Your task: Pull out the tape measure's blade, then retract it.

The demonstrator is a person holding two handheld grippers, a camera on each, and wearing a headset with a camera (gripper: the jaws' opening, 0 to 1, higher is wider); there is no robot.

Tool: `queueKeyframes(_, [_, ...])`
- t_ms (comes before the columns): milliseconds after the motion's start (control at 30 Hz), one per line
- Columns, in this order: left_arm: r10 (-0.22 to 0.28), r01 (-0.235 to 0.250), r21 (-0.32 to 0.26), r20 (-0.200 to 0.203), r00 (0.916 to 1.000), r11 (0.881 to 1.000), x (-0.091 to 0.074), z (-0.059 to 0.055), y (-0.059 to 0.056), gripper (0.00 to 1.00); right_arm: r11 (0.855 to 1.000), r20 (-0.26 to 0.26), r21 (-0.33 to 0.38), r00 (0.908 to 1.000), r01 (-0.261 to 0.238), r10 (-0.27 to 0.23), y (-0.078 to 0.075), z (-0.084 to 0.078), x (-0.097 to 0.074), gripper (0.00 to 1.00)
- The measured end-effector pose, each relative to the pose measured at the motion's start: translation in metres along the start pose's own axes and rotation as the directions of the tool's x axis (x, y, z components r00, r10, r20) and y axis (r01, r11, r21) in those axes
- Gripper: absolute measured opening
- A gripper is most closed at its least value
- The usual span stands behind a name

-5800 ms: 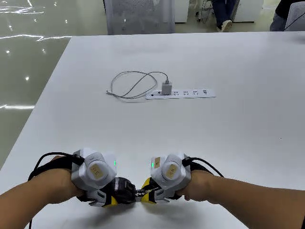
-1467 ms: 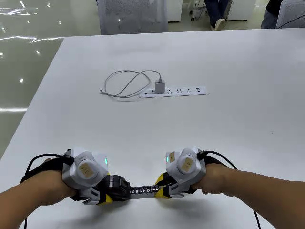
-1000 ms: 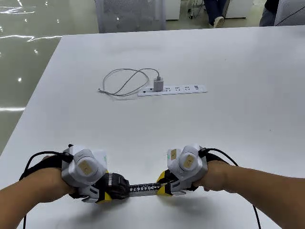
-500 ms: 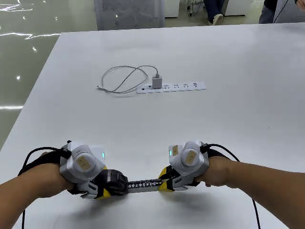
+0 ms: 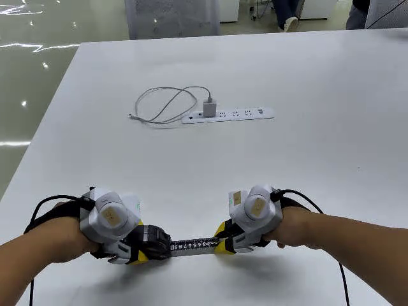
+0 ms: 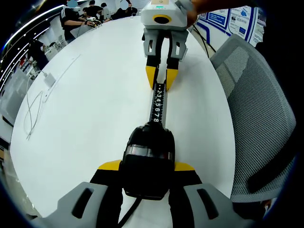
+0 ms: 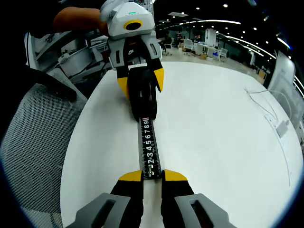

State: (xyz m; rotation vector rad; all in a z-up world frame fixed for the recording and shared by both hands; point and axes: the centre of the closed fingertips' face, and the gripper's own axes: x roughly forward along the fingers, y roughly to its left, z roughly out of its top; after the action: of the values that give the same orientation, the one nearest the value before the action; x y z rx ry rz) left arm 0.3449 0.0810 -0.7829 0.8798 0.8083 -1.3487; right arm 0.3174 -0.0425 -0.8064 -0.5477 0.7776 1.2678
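A black tape measure case (image 5: 153,242) lies near the front edge of the white table (image 5: 287,159), with my left gripper (image 5: 139,248) shut on its sides. Its dark blade (image 5: 194,244) with white numbers runs right to my right gripper (image 5: 223,237), which is shut on the blade's end. In the left gripper view the case (image 6: 148,159) sits between my yellow-tipped jaws, and the blade (image 6: 158,102) reaches to the right gripper (image 6: 163,80). The right gripper view shows the blade (image 7: 148,147) pinched at my right gripper (image 7: 152,175), and the case (image 7: 142,95) in the left gripper (image 7: 140,78).
A white power strip (image 5: 233,114) with a plugged charger (image 5: 210,108) and a looped white cable (image 5: 162,105) lies mid-table. A grey mesh chair (image 6: 256,104) stands just off the table's near edge. People sit at the far end.
The grippers, nearly touching 5.8 s ago, have drawn apart and the blade now spans the gap. Over the last second the gap widened slightly.
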Motion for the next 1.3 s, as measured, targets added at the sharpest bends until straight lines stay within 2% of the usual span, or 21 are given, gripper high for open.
queueKeyframes(200, [0.000,0.000,-0.002,0.000,1.0000,1.000,0.000,0.000,0.000,0.32,1.000,-0.003,-0.021,1.0000,-0.001,0.001,-0.001,-0.001,-0.001,0.09])
queueKeyframes(1300, [0.001,-0.001,-0.009,0.003,1.0000,1.000,0.001,0.001,0.000,0.32,1.000,-0.018,-0.006,0.9998,0.002,-0.003,-0.004,-0.016,-0.015,0.09])
